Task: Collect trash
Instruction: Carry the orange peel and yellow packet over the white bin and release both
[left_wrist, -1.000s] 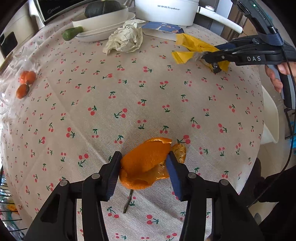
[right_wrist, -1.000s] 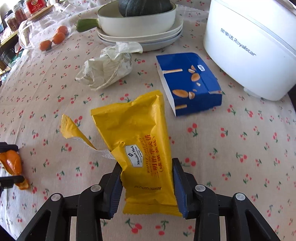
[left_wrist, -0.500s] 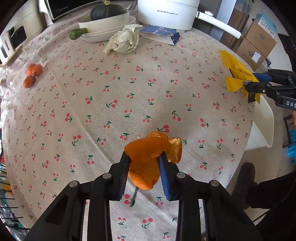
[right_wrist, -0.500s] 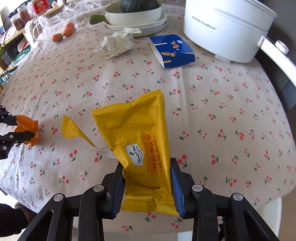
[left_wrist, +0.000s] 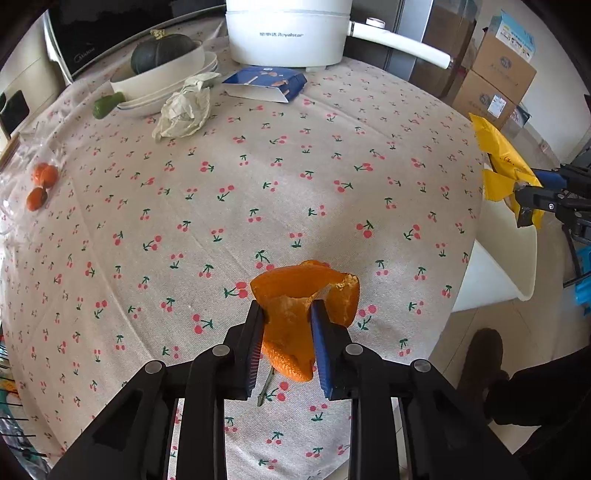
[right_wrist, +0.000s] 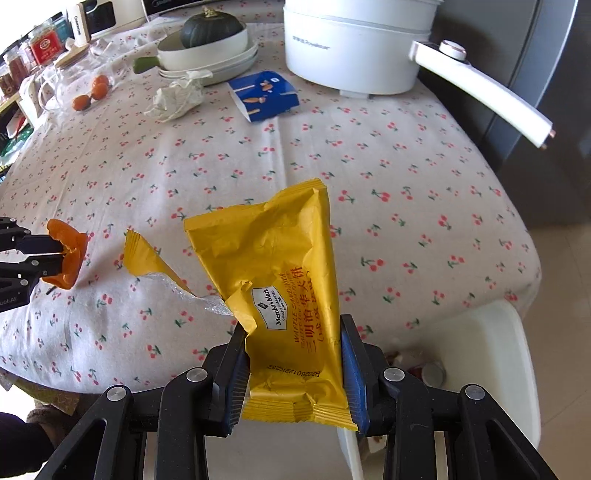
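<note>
Left gripper (left_wrist: 286, 314): jaws closing, pads pressed on the orange peel (left_wrist: 303, 295), held above the near edge of the bench (left_wrist: 332, 177). The peel looks light, soft and tear-prone; a grip at its thick middle seems safest. Right gripper (right_wrist: 293, 347): jaws clenched on the yellow wrapper (right_wrist: 273, 266), over the white bin (right_wrist: 491, 354). The film is judged light, crinkly and slippery; its sealed end seems the best hold.

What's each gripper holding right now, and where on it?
Left gripper, fingers closing: orange peel, pinched across its middle. Right gripper: yellow snack wrapper, gripped near its sealed bottom end.
</note>
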